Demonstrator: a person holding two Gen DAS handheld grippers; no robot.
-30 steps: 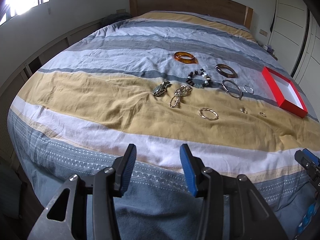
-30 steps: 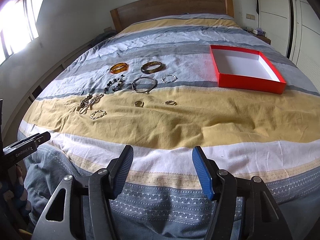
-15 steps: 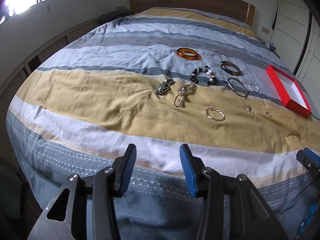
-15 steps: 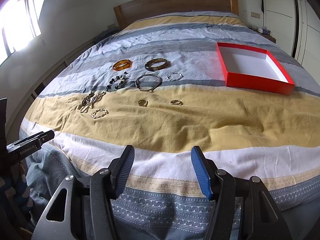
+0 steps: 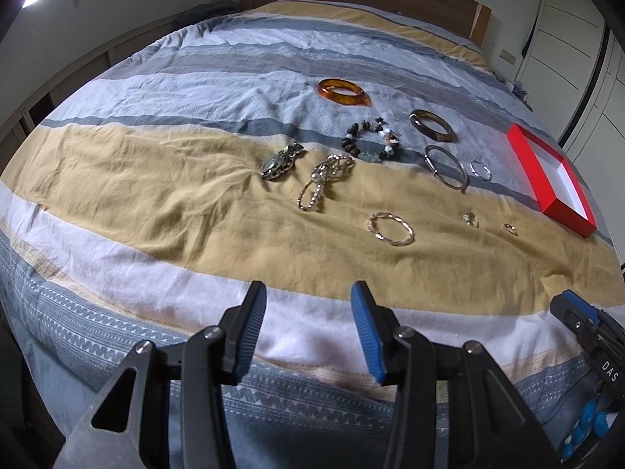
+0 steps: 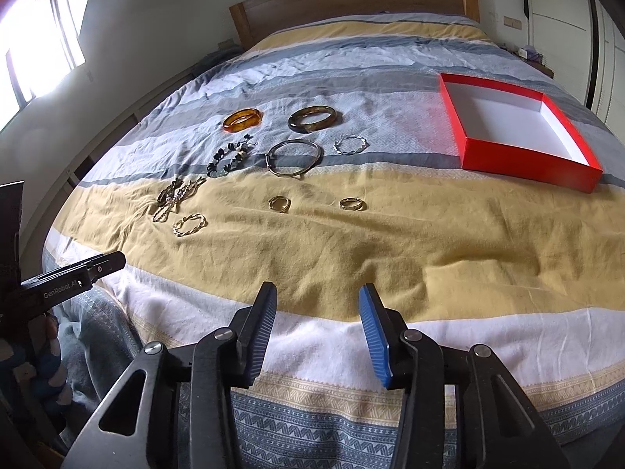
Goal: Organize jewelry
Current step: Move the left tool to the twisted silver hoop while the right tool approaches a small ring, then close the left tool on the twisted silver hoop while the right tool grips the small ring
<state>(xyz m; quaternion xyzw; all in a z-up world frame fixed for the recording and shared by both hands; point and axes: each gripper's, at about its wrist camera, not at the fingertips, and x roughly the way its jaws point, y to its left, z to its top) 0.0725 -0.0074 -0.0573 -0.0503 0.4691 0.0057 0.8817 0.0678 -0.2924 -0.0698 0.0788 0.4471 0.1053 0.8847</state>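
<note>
The bed (image 6: pixel 390 258) fills the room, spread with a striped duvet in yellow, grey, blue and white, a wooden headboard (image 6: pixel 351 0) at the far end and a bright window (image 6: pixel 43 58) on the left wall. Both claws hang over the foot of the bed above the white stripe: the left gripper (image 5: pixel 308 324) has its blue pads apart with nothing between them, and the right gripper (image 6: pixel 318 328) is likewise spread wide and empty. Between them and the jewelry lies only rumpled yellow cloth; nothing blocks the way. The pieces sit flat on the duvet left of centre, each apart from the next except at the left end. Farthest back are an amber bangle (image 6: pixel 242 119) and, to its right, a dark tortoiseshell bangle (image 6: pixel 312 119). In front of those run a dark beaded bracelet (image 6: pixel 230 156), a thin metal bangle (image 6: pixel 293 158) and a small twisted silver hoop (image 6: pixel 351 144). At the left end a dark ornate brooch-like piece (image 5: pixel 283 161) lies just beside a tangled sparkly chain (image 5: pixel 324 181), whose long axis runs from the near left toward the far right in the left wrist view. Nearest the claws are a twisted gold hoop (image 6: pixel 189 224) and two small gold rings, one (image 6: pixel 279 204) left of the other (image 6: pixel 351 204). Well to the right of all this sits a shallow red box (image 6: pixel 527 164) with a white inside, open-topped, nothing in it, its long sides running away toward the headboard.
</note>
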